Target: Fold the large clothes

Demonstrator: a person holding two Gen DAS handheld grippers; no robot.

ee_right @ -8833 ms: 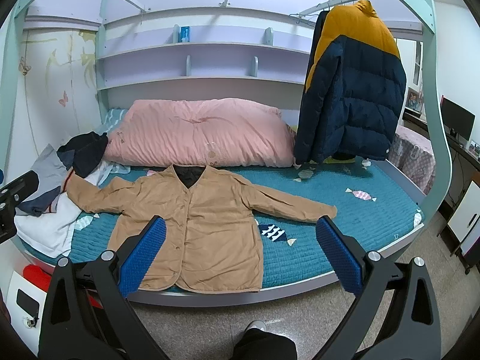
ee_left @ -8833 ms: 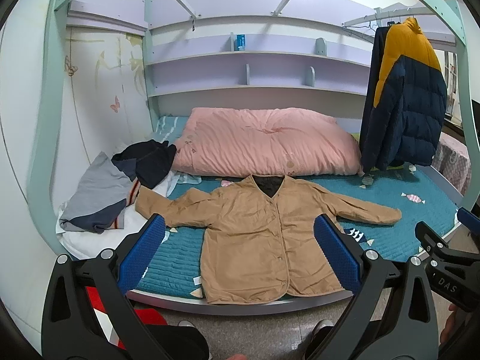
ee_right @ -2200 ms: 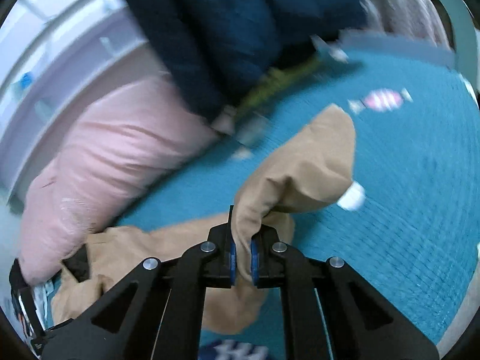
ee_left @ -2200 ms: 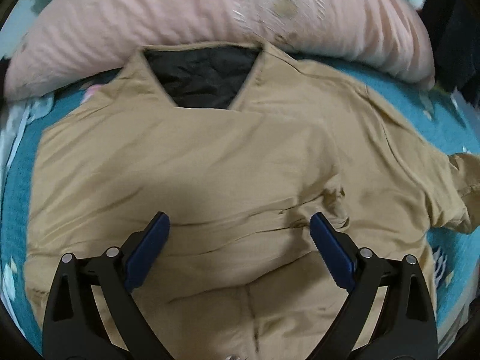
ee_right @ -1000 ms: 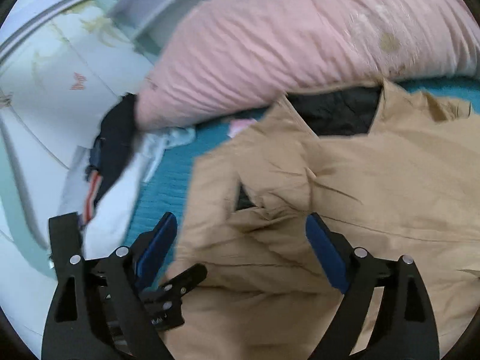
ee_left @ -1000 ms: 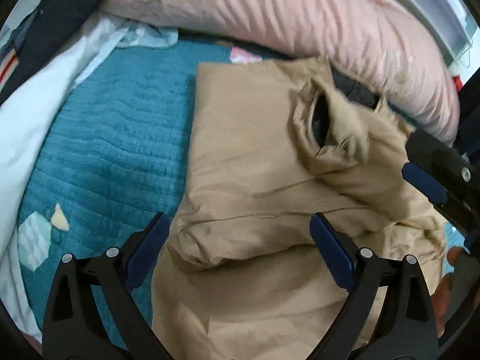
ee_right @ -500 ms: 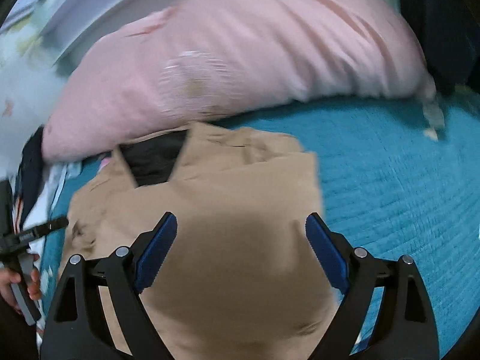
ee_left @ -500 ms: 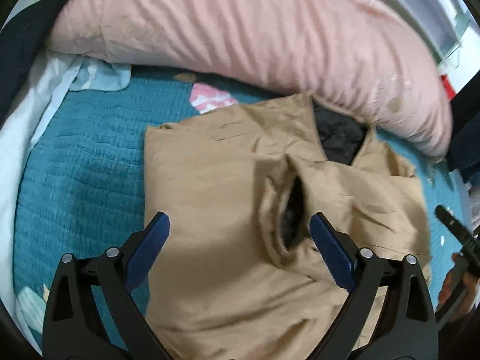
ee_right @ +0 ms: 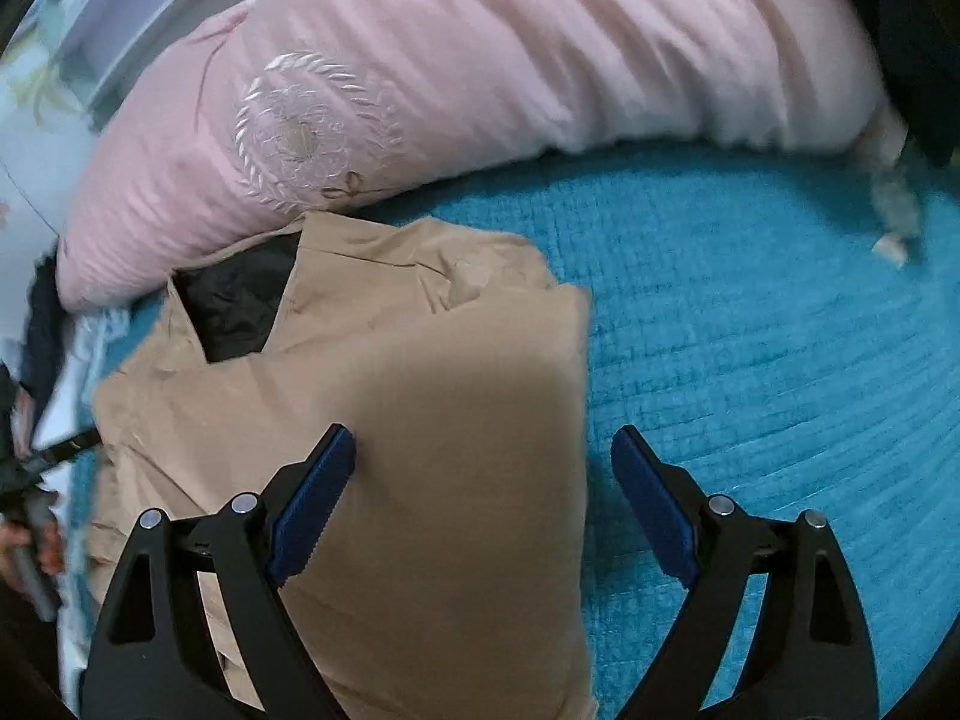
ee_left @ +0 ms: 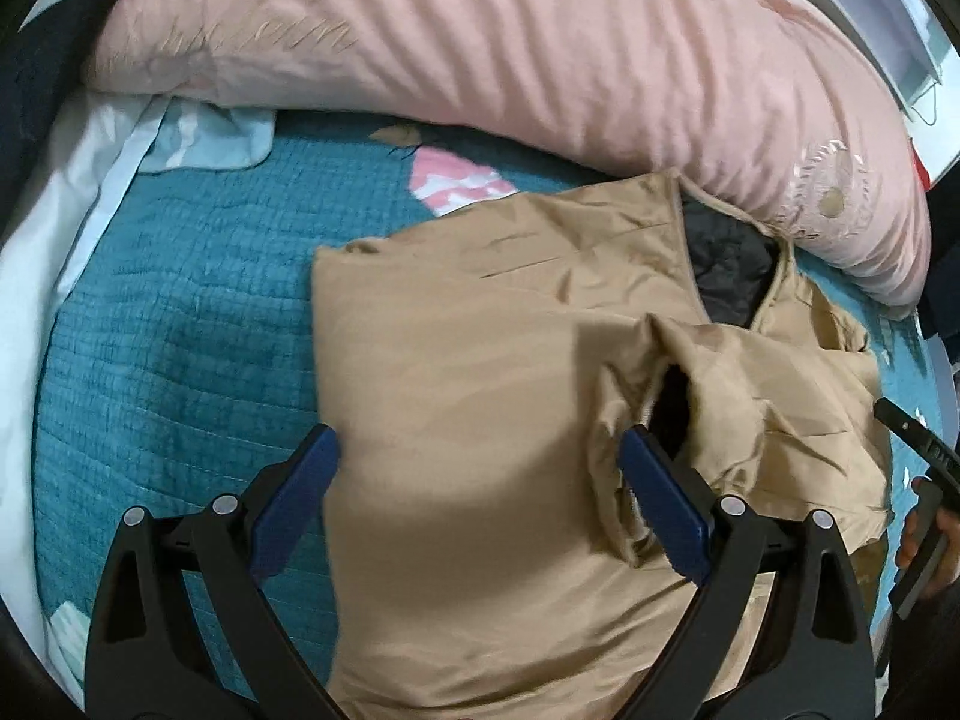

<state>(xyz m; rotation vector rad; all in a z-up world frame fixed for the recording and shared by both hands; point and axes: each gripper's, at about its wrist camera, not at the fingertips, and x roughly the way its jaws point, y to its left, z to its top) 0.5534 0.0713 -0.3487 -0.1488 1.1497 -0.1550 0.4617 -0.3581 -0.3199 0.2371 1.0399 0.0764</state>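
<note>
A tan jacket (ee_left: pixel 480 360) with a dark lining at the neck lies on the teal bed, both sleeves folded in over its body. A sleeve cuff (ee_left: pixel 666 402) lies open across the front. My left gripper (ee_left: pixel 474 498) is open and empty, low over the jacket's left half. My right gripper (ee_right: pixel 480 498) is open and empty over the jacket's (ee_right: pixel 420 420) straight right edge. The right gripper's body also shows at the left wrist view's right edge (ee_left: pixel 918 450).
A big pink duvet (ee_left: pixel 480 42) lies along the back of the bed, touching the jacket's collar. The teal quilt (ee_right: pixel 750 330) shows right of the jacket. White and dark clothes (ee_left: pixel 66 180) lie at the left edge.
Both grippers have come closer over the folded jacket; the left one shifted right along its left edge. The right gripper, which let go of the sleeve earlier, stays open.
</note>
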